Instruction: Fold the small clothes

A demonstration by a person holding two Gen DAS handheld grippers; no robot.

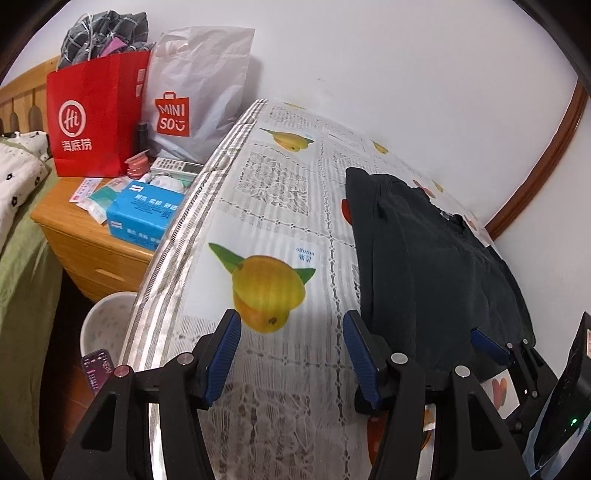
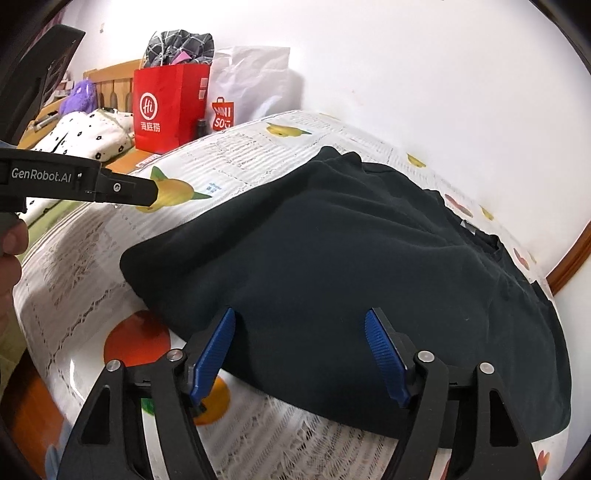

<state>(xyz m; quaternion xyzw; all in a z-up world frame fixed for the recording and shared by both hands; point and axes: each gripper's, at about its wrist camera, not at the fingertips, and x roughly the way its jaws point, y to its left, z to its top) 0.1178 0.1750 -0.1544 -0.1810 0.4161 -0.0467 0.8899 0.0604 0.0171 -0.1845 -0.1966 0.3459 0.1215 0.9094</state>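
Ahead of the right tongs: a dark garment (image 2: 343,266) lies folded on the patterned tablecloth (image 2: 92,266), its near hem just beyond the blue pads.
Garment relative to left tongs: the same dark garment (image 1: 436,266) lies ahead and to the right of them, its near left corner just beside the right-hand pad; whether they touch cannot be told.
Right tongs (image 2: 300,354): released, jaws spread wide, nothing between the pads; the garment's edge lies in line with the gap, not pinched.
Left tongs (image 1: 291,354): released, jaws apart over bare tablecloth, above a printed yellow fruit; nothing held.
Cross-view: the right tongs (image 1: 491,345) show at the garment's near right edge in the left wrist view; the left tongs (image 2: 149,194) show at far left in the right wrist view, gripped by a hand (image 2: 11,254).
Red paper bag (image 1: 94,114): far ahead-left of the left tongs, on a wooden bedside cabinet (image 1: 77,236); stuffed with grey checked fabric (image 1: 107,33) rising above its rim.
White Miniso bag (image 1: 201,96): just right of the red bag, against the wall; contents not visible.
Blue tissue pack (image 1: 144,214): on the cabinet top beside the table edge, with a remote control (image 1: 175,167) and small packets behind it.
White bin (image 1: 105,325): on the floor left of the left tongs, below the table edge; contents unclear.
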